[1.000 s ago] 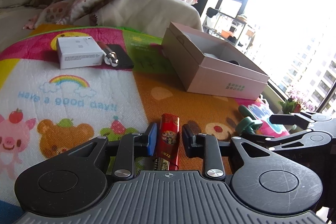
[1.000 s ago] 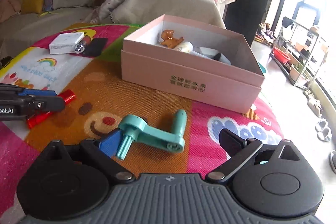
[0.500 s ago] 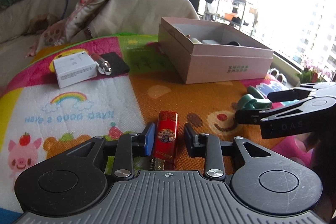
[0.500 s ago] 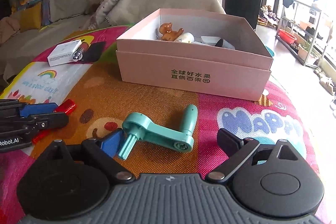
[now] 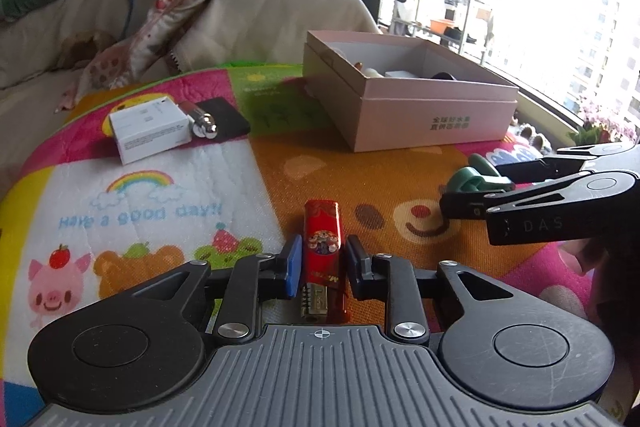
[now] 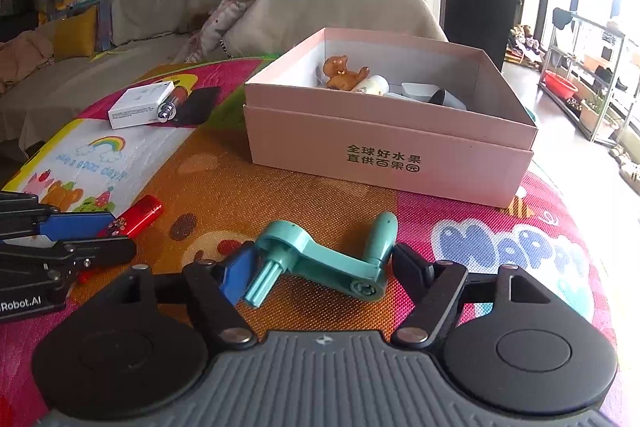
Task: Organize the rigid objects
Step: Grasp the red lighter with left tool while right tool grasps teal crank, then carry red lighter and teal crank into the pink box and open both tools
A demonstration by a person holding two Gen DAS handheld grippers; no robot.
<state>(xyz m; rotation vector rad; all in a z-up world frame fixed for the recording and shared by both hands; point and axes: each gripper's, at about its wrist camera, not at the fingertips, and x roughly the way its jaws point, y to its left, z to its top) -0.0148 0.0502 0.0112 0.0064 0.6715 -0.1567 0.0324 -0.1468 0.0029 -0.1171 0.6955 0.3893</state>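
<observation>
Left wrist view: the left claw [image 5: 320, 261] straddled a red lighter [image 5: 322, 247] lying on the cartoon mat [image 5: 168, 187], its jaws closing, the pads close on either side but with slim gaps showing, so not yet clenched. Beyond lay a white box [image 5: 150, 129], a silver tube [image 5: 202, 123] and a black case [image 5: 224, 117] side by side, and an open pink box [image 5: 432, 123] to the right.

Right wrist view: the right claw [image 6: 326, 267] bracketed a teal crank handle [image 6: 332, 259] resting on the mat, jaws closing; whether the pads already pressed it I could not tell. The pink box [image 6: 384, 155] behind held a brown figurine [image 6: 344, 73] and other small items.
</observation>
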